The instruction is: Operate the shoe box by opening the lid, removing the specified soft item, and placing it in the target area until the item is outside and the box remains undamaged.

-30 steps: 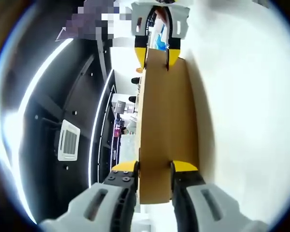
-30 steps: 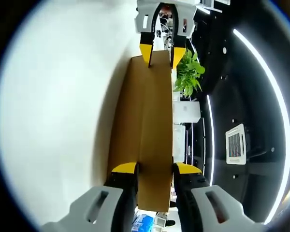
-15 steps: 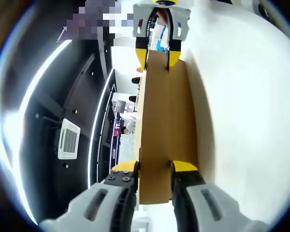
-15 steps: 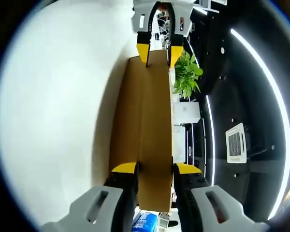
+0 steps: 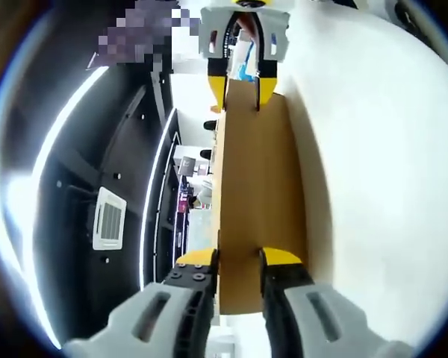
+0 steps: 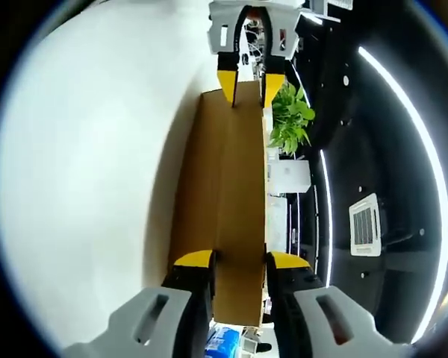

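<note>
A brown cardboard shoe box lid [image 5: 257, 171] runs lengthwise away from me, held at both short ends. In the left gripper view my left gripper [image 5: 239, 261] is shut on its near end, the yellow-tipped fingers [image 5: 196, 259] pressing either side. At the far end my right gripper [image 5: 243, 83] clamps the other edge. The right gripper view mirrors this: the right gripper [image 6: 240, 261] is shut on the near end of the lid [image 6: 228, 179], and the left gripper [image 6: 248, 83] pinches the far end. The inside of the box and the soft item are hidden.
Both views are rolled sideways. A white tabletop [image 5: 381, 194] lies along one long side of the lid, also seen as white tabletop [image 6: 89, 179]. Beyond are a dark ceiling with light strips [image 6: 403, 112], a green plant [image 6: 290, 121] and a blue object [image 6: 225, 344].
Almost nothing differs. Both grippers keep their hold on the lid's ends, and the views have shifted only slightly.
</note>
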Tool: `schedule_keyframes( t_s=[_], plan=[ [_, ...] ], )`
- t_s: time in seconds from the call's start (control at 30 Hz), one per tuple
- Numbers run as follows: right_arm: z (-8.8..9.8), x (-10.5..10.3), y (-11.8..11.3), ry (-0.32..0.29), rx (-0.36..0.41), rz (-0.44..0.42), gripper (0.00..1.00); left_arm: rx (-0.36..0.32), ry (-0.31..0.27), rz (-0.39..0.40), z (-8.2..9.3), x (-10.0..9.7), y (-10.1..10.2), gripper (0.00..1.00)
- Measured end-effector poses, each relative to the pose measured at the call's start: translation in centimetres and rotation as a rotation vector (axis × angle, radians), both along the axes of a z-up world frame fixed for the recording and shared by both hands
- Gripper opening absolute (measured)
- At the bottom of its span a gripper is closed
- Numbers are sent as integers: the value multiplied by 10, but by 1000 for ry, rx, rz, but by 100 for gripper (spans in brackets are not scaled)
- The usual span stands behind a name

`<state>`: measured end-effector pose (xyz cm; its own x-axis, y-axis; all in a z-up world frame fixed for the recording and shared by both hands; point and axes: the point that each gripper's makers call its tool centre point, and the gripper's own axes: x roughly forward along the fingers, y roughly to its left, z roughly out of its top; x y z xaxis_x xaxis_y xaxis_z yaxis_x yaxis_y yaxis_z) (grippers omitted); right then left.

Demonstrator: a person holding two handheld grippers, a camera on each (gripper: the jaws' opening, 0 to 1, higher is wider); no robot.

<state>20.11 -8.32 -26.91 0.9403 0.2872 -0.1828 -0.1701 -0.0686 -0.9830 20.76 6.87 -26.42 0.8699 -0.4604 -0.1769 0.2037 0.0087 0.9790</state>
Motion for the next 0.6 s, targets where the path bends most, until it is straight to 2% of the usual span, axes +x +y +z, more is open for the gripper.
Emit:
schedule_keyframes(
  t_s=[0.13, 0.43, 0.6],
  plan=[
    [0, 1, 0, 3, 3, -2, 27, -8, 7, 0, -1, 2, 0, 22],
    [1, 2, -1, 6, 4, -5, 27, 18, -7, -21, -3, 3, -2, 22],
    [1, 2, -1, 6, 4, -6, 27, -47, 11, -52, 7, -6, -10, 26]
  ],
)
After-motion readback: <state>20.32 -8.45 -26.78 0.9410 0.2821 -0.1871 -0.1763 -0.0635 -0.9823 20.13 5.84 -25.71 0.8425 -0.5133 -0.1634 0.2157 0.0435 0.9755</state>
